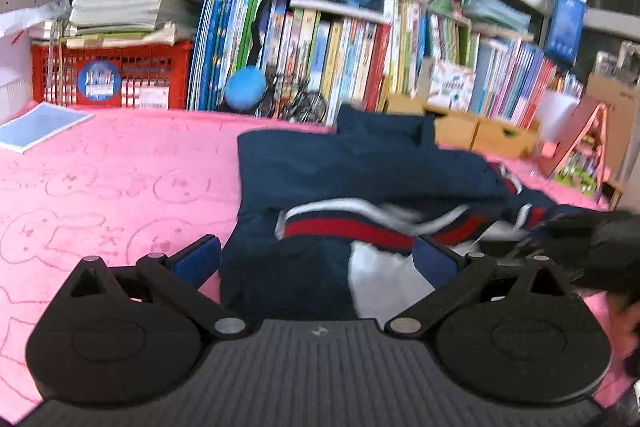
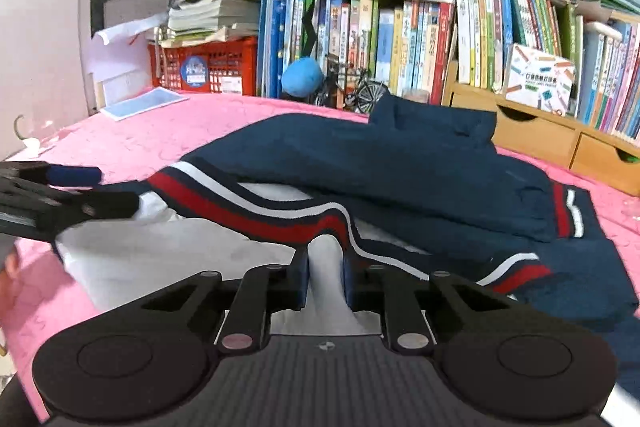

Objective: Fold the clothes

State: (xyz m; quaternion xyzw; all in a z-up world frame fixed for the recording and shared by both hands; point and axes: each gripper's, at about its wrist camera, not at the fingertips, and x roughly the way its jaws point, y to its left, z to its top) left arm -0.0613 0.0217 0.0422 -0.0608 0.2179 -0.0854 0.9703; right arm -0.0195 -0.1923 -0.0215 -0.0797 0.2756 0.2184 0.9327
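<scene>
Navy jacket (image 2: 400,163) x1; R claw (image 2: 326,281) pinching white lining.

Bare pink cover (image 1: 100,163) left of jacket (image 1: 340,163) — books (image 1: 320,59) wall the back.

- the book spines (image 2: 404,43) on the shelf carry print, too small and blurred to read.
- the white box (image 2: 538,77) among the books bears a line of characters, not legible.
- the round blue sticker (image 1: 99,79) on the red crate (image 1: 160,75) shows white marks, unreadable.
</scene>
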